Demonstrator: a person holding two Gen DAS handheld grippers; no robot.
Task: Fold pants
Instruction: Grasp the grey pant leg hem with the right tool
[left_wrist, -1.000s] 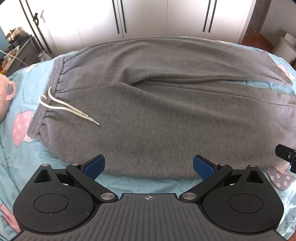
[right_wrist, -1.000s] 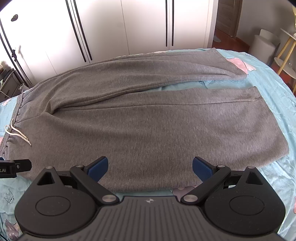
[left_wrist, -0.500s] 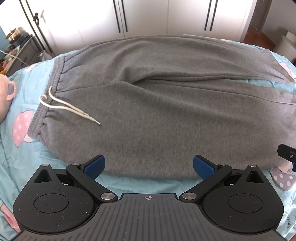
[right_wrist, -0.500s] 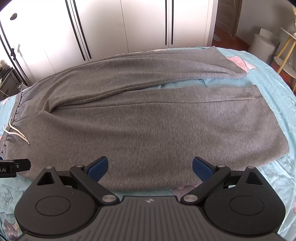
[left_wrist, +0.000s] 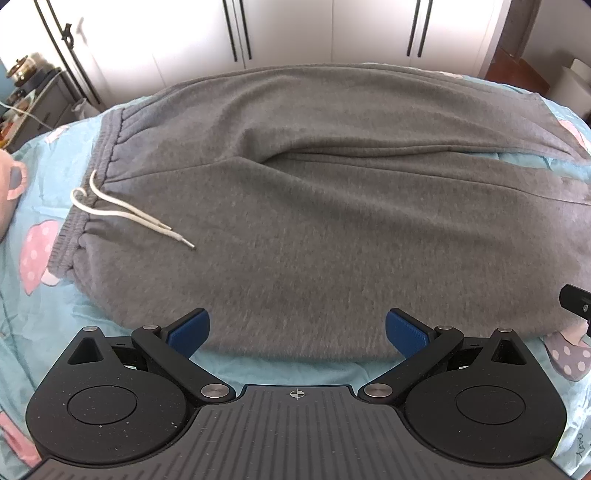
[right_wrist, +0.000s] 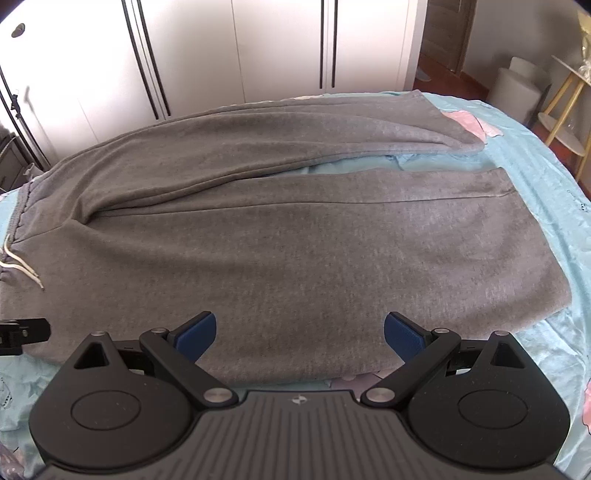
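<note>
Grey sweatpants (left_wrist: 314, 221) lie flat across the bed, waistband at the left with a white drawstring (left_wrist: 125, 214), both legs running to the right. They also fill the right wrist view (right_wrist: 295, 240), leg cuffs at the right. My left gripper (left_wrist: 297, 334) is open and empty, just above the near edge of the pants by the hip. My right gripper (right_wrist: 299, 334) is open and empty over the near edge of the near leg. Each gripper's tip shows at the edge of the other's view.
The bed has a light blue sheet (left_wrist: 44, 295) with pink mushroom prints. White wardrobe doors (right_wrist: 258, 55) stand behind the bed. A cluttered stand (left_wrist: 29, 99) is at the far left; a small wooden side table (right_wrist: 565, 107) at the far right.
Both grippers have moved slightly forward and lower toward the near edge of the pants. Both stay open. The pants have not moved.
</note>
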